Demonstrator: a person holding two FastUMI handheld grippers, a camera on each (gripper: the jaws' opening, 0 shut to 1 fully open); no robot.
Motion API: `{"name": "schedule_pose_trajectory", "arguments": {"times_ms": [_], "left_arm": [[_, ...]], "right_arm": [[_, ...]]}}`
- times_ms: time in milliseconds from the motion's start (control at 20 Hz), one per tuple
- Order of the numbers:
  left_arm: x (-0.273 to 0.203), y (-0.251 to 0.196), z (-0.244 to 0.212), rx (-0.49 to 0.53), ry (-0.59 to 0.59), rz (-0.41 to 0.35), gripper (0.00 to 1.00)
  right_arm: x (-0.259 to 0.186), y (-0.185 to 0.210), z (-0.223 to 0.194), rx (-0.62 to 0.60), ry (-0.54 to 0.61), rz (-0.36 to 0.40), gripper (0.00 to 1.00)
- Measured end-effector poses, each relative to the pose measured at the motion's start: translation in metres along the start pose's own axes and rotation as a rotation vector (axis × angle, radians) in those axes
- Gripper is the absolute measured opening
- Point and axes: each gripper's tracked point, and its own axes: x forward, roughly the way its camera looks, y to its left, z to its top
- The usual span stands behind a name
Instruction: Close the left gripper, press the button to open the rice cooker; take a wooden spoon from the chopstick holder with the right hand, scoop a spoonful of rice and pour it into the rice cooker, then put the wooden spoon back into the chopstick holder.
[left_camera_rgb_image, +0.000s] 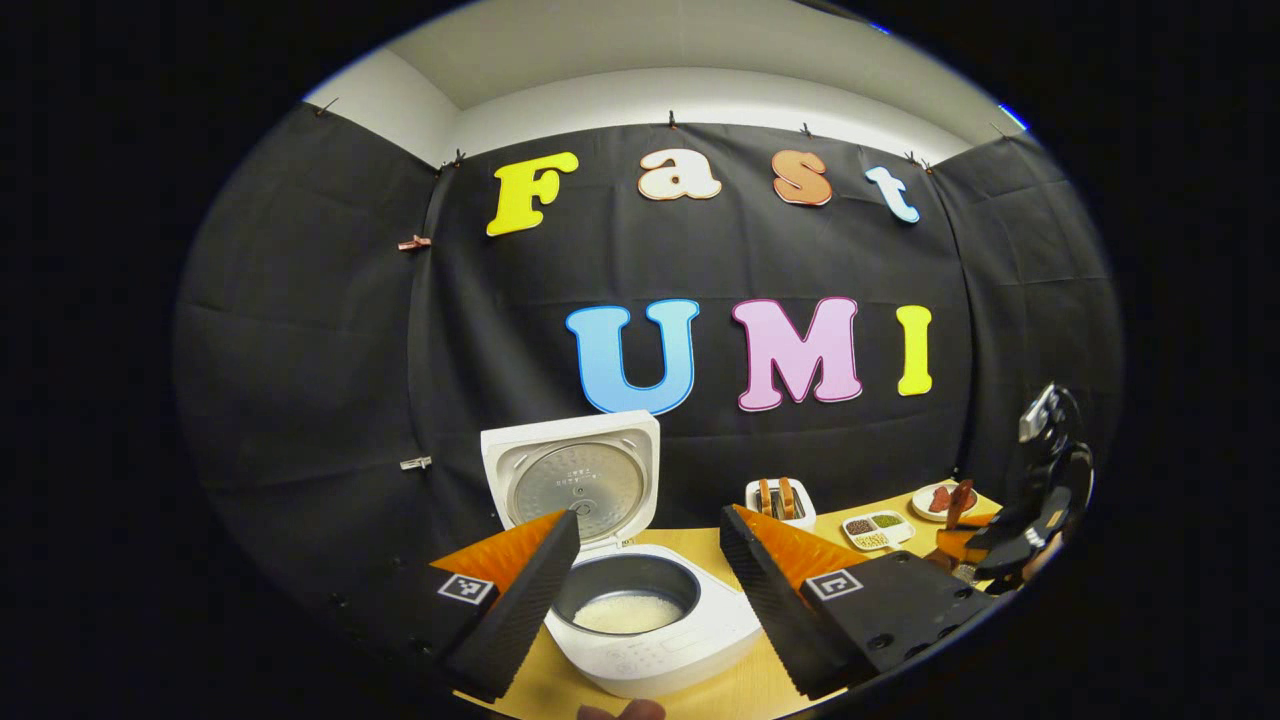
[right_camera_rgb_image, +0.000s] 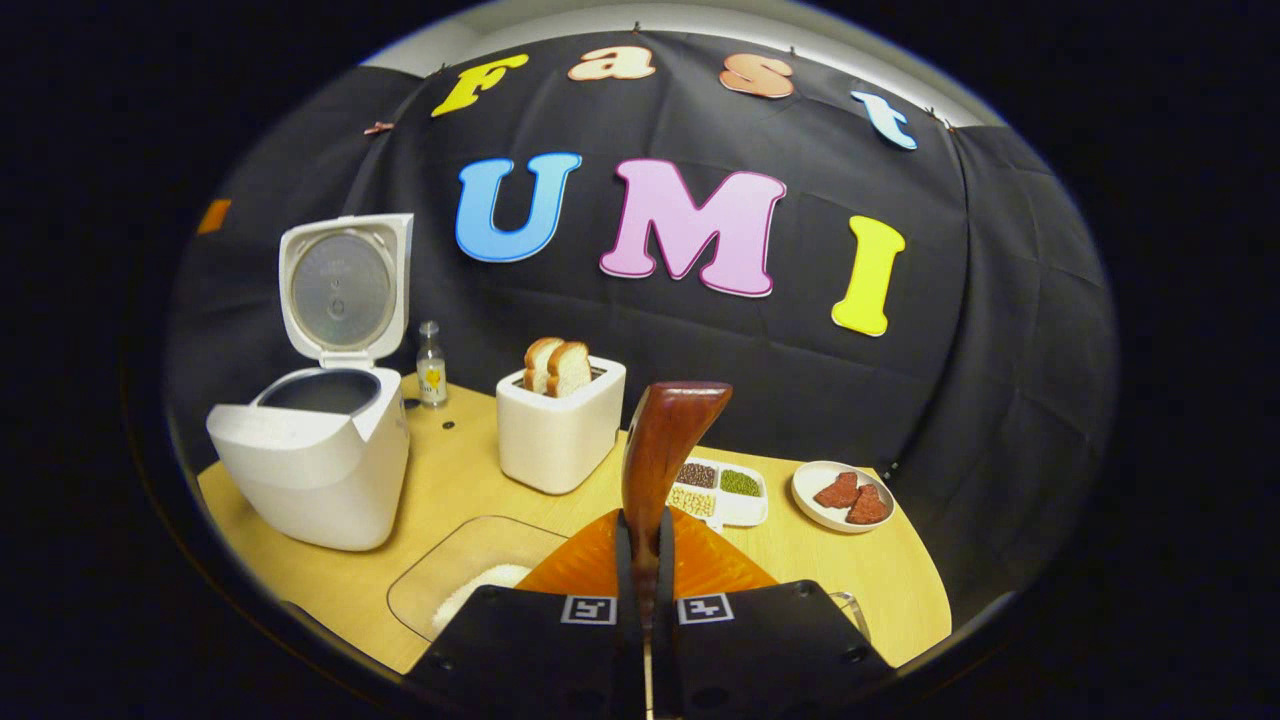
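Rice cooker (right_camera_rgb_image: 310, 470) lid up; right gripper (right_camera_rgb_image: 645, 560) clamps the wooden spoon (right_camera_rgb_image: 660, 450), left gripper (left_camera_rgb_image: 650, 580) spread; next, judged: scoop from the near rice tray (right_camera_rgb_image: 470, 575).

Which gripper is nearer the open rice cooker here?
Left. The left gripper hovers open right over the rice cooker; the right gripper, holding the wooden spoon, is off to its side.

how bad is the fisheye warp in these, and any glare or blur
Left gripper view: strong barrel warp bends the wall edges; the open white rice cooker looks sharp, with soft sheen on its metal inner lid. Right gripper view: same curving; the dark wooden spoon is crisp, with a mild highlight.
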Motion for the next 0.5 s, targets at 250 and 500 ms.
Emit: {"name": "schedule_pose_trajectory", "arguments": {"times_ms": [250, 500], "left_arm": [[0.004, 0.016, -0.008, 0.008, 0.014, -0.017, 0.97], [0.004, 0.034, -0.017, -0.005, 0.031, -0.007, 0.97]], "right_arm": [[0.022, 0.009, -0.035, -0.07, 0.042, -0.059, 0.07], [0.033, 0.032, -0.047, 0.091, 0.089, -0.031, 0.07]]}}
